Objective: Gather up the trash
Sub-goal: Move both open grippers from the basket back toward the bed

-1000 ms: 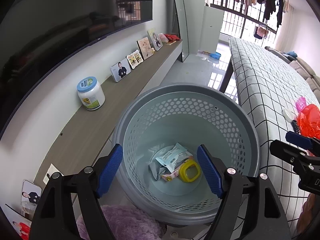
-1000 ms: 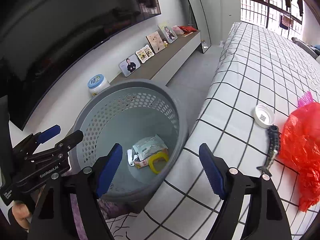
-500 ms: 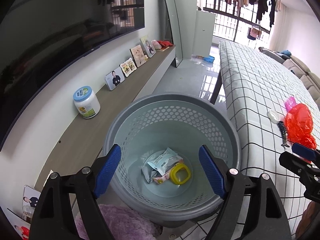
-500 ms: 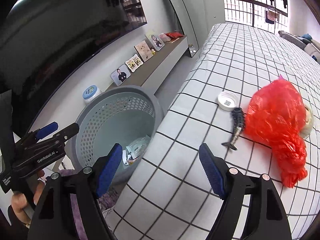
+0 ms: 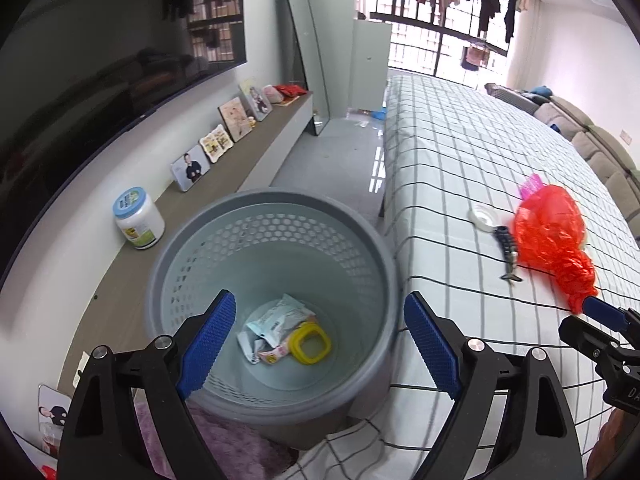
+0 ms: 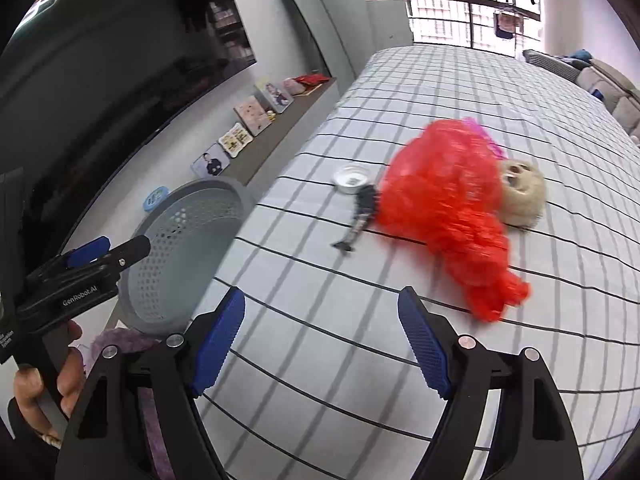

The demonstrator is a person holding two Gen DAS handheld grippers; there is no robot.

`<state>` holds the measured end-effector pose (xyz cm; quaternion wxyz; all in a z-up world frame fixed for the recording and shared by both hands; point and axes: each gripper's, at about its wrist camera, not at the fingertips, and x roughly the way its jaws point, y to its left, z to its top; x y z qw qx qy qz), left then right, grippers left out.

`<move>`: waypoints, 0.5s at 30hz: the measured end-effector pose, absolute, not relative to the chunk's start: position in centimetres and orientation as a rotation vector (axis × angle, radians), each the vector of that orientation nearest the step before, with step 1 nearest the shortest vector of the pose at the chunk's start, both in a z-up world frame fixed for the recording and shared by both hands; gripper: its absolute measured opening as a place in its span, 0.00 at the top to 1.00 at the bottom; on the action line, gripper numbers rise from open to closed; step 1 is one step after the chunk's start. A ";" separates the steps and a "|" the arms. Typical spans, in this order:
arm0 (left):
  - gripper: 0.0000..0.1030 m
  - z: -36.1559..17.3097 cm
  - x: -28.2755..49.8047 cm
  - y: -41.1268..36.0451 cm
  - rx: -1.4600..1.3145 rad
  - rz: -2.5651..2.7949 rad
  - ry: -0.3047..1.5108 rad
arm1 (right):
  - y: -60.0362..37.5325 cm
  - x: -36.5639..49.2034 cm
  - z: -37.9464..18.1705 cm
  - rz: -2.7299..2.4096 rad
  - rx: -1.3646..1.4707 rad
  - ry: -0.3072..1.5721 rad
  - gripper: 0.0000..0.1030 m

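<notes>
Trash already lies at the bottom of the grey perforated basket (image 5: 276, 240): a crumpled white wrapper (image 5: 276, 318), a small pink packet (image 5: 274, 354) and a yellow ring (image 5: 310, 344), all touching one another. The basket stands on the floor between the long shelf (image 5: 224, 168), where a white jar (image 5: 138, 218) and framed photos (image 5: 190, 168) sit, and the checked bed (image 5: 460, 152). The left gripper (image 5: 316, 336) hangs over the basket, jaws opening with nothing between them. Further right, on the bed cover, more trash waits: a small white cap (image 6: 352, 178), just beside it a dark fish-shaped thing (image 6: 360, 218), then a crumpled red plastic bag (image 6: 444, 208) touching that fish, with a pink scrap (image 6: 486, 140) and a beige round object (image 6: 522, 192) behind it. The right gripper (image 6: 322, 344) hovers above bare cover, short of the bag, its jaws apart and empty.
</notes>
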<state>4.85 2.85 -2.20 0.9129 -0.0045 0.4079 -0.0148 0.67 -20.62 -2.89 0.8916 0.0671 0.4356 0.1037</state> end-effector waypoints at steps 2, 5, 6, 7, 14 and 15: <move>0.17 -2.2 4.9 1.8 -0.011 -0.056 0.846 | -22.1 0.0 -2.7 0.190 0.149 0.897 0.27; 0.17 -2.4 4.9 0.2 -0.009 -0.087 0.855 | -24.6 -1.1 -2.6 0.157 0.164 0.885 0.27; 0.17 -2.6 4.9 -0.4 -0.005 -0.097 0.859 | -25.3 -1.3 -2.5 0.143 0.167 0.882 0.27; 0.17 -2.7 4.9 -1.0 0.000 -0.107 0.863 | -26.0 -1.5 -2.5 0.132 0.170 0.879 0.27; 0.17 -3.0 4.8 -4.6 0.036 -0.164 0.876 | -28.9 -0.6 -2.7 0.089 0.163 0.875 0.27; 0.16 -3.0 4.8 -4.9 0.041 -0.169 0.876 | -29.2 -0.3 -2.7 0.087 0.156 0.877 0.27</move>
